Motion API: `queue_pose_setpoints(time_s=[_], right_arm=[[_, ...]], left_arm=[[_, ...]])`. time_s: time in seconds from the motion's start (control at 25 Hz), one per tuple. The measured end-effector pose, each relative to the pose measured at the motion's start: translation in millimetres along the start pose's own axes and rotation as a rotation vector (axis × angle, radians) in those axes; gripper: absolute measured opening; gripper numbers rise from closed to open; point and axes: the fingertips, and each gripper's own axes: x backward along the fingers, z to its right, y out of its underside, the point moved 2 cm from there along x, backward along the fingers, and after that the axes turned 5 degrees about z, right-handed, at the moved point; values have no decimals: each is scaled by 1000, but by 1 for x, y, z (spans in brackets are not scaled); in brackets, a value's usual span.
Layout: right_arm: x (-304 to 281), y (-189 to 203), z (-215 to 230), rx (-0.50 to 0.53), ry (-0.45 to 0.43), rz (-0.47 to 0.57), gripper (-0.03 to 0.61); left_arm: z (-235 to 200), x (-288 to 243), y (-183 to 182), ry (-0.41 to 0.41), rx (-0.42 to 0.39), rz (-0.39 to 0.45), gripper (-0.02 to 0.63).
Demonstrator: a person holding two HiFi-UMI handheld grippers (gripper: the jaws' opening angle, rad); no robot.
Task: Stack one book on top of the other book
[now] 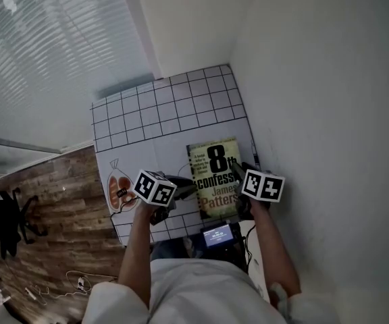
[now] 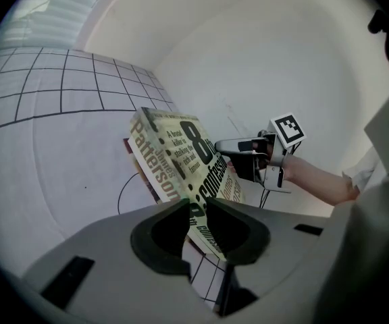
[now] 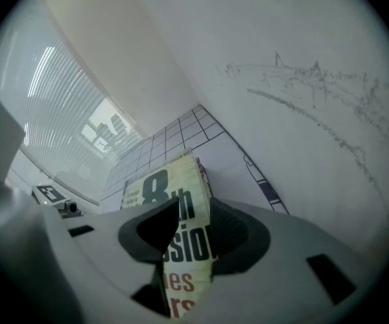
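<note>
A yellow-green paperback (image 1: 213,174) with large black lettering lies over the white gridded table (image 1: 154,113), near its front right corner. My left gripper (image 1: 189,191) is at the book's left edge. In the left gripper view the book (image 2: 174,154) is tilted, and its near edge sits between the jaws of the left gripper (image 2: 198,211), which are shut on it. A second, reddish book (image 2: 140,173) peeks out beneath it. My right gripper (image 1: 238,172) is at the book's right edge. In the right gripper view the book (image 3: 174,187) fills the gap of the right gripper (image 3: 194,214), pads against both faces.
A white wall (image 1: 316,113) runs close along the table's right side. An orange printed figure (image 1: 120,184) marks the table's left front. A small screen device (image 1: 218,235) with cables sits at the front edge. Wooden floor (image 1: 53,201) lies to the left.
</note>
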Motion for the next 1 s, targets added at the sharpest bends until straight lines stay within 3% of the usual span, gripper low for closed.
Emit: queue_pose_setpoints(time_s=[0.36,0.6,0.76,1.0], right_arm=[[12,6,-7,123,53,46,140],[20,10,-8,148,67,98,141],[27,-9,-17,197,63,155,176],[44,-22,-34,284,83,233,137]], left_arm=[[-1,2,-2,-75,16,21,80],[1,2,-4,-128,72,99,80],[1,1,-4,-162,93,142,80],[7,9,-13,-158,81,207,80]])
